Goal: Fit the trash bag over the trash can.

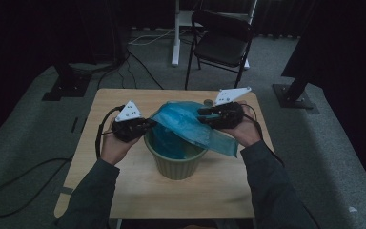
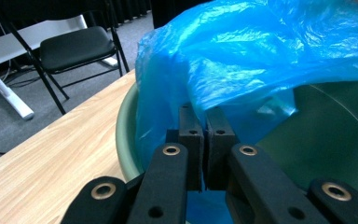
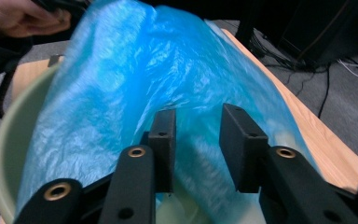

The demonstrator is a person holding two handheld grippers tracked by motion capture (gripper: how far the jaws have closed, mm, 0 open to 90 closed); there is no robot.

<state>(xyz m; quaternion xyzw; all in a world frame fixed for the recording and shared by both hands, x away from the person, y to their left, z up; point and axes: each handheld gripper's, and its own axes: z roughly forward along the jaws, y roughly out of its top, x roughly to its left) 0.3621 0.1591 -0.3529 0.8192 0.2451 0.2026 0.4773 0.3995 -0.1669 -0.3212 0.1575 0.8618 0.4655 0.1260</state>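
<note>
The blue bag lies draped over and partly down inside the green bin, which stands mid-table between the two grippers. Lining the bin looks to be the job, and the step in hand is spreading the bag's mouth over the rim.

The left gripper sits at the bin's left rim with its jaws together; in its own view the pads meet right at the bag's lower fold, and they look to be pinching film there, though the plastic between them is too thin to make out for certain. Just beyond its jaw tips the bag rises in a crumpled hump; to their right is bare green wall.

The right gripper is at the far right side, jaws apart, with film lying across and past the gap but the pads not pressing on it. A long flap of bag hangs over the rim on that side, below the jaws.

Next, I judge, the right jaws must close on an edge of the film, not a bunched middle, and then draw it outward and down over the rim while the left holds its side steady.

Around: the wooden table, a folding chair beyond the far edge, cables on the carpet. Nothing stands in the way on the table; the bag's own slack folds hide its mouth, and the light bin may shift if pulled one-sidedly.
</note>
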